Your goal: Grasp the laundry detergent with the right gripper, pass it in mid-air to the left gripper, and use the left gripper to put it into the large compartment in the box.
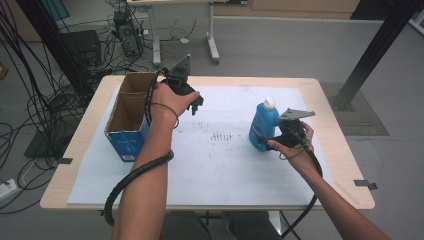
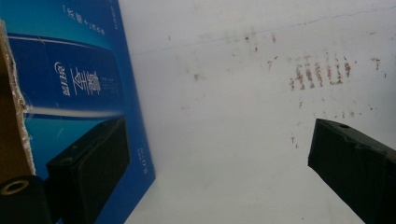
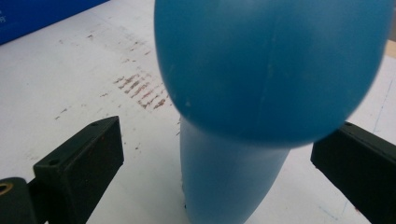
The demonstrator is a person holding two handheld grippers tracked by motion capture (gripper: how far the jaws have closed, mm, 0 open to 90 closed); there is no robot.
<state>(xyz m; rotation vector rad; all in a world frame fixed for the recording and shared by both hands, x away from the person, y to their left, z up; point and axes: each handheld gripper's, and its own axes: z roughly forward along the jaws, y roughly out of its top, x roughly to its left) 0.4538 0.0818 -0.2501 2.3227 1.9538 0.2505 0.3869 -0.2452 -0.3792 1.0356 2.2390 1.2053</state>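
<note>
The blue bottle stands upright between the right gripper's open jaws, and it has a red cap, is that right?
Not quite. The blue bottle does stand upright on the table between the open jaws of the right gripper, but its cap is white, not red. The high view shows this.

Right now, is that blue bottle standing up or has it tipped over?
Standing upright. The blue bottle rests on its base on the white mat, white cap pointing up. The right gripper brackets it, jaws apart.
</note>
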